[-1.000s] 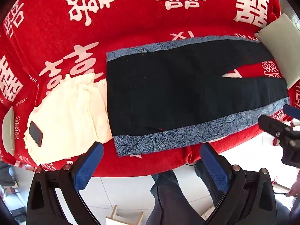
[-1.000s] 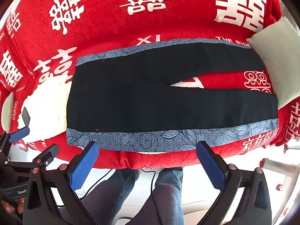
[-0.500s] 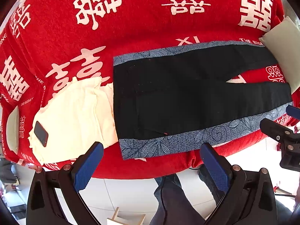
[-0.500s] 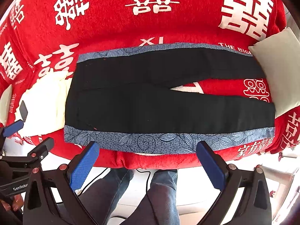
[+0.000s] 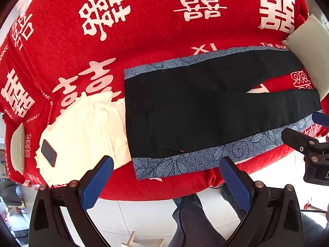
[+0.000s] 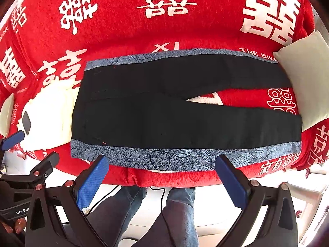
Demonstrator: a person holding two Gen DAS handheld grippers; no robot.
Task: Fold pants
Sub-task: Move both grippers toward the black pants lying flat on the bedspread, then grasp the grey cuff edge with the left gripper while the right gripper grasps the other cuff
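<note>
Pants flat, black, blue-patterned edges

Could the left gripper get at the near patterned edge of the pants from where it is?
Probably yes. The left gripper is open and empty, and the pants lie flat with their near patterned edge just ahead, nothing between; the cream cloth lies aside.

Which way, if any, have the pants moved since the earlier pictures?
No: the pants still lie just below the XI print, waist against the cream cloth.
</note>
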